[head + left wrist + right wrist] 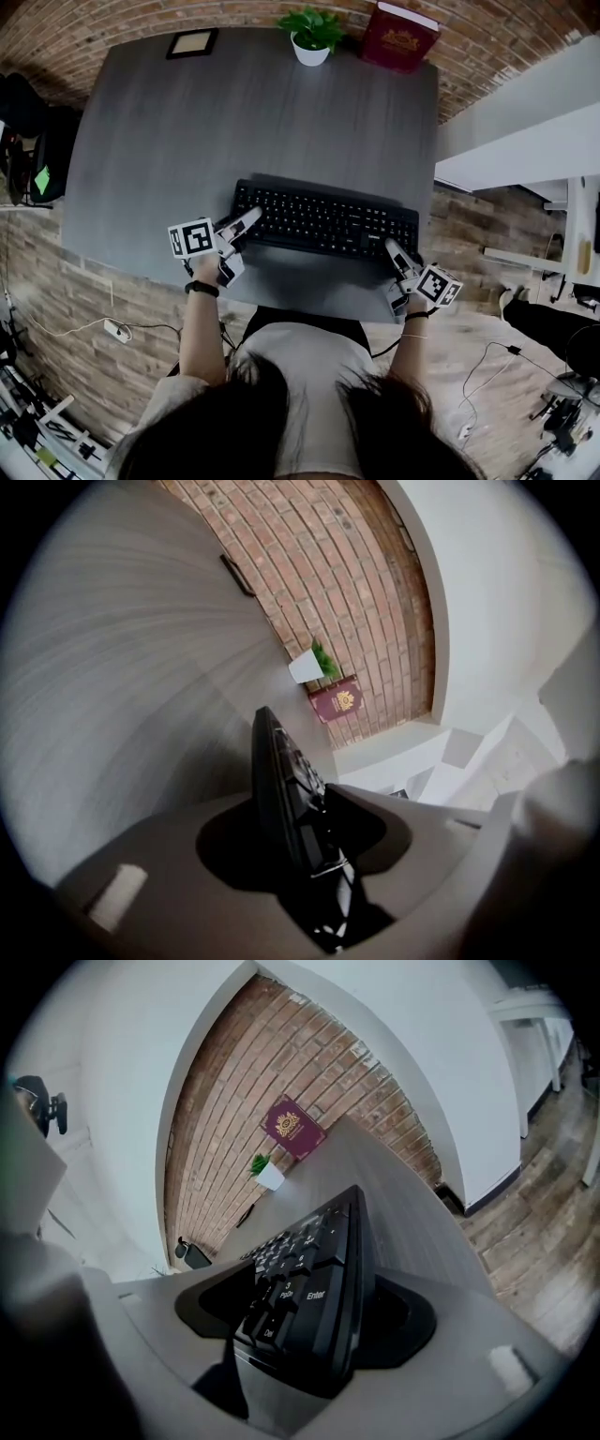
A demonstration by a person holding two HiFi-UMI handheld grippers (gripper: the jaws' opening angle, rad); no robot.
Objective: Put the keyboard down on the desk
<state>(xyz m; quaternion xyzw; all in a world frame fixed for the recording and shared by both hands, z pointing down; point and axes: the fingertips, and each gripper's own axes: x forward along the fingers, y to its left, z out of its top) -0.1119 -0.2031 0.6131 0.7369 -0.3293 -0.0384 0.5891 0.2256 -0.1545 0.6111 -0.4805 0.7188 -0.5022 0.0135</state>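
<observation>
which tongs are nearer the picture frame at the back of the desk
Left. The left tongs are at the left end of the keyboard, on the picture frame side of the desk; the right tongs are at its right end, farther across.

Desk (234, 112): a broad rectangular top, dark grey and matte, with a fine streaked grain.
Keyboard (323, 221): black and full-size, with white-printed keys and a number pad at its right end.
Keyboard pose: keys up and roughly level. Its long side runs almost along the desk's front edge, with the right end turned slightly nearer that edge.
Keyboard place: on the near half of the desk, right of the desk's middle and just back from the front edge.
Contact: a narrow shadow lines the keyboard's far side. Whether it rests fully on the desk cannot be told.
</observation>
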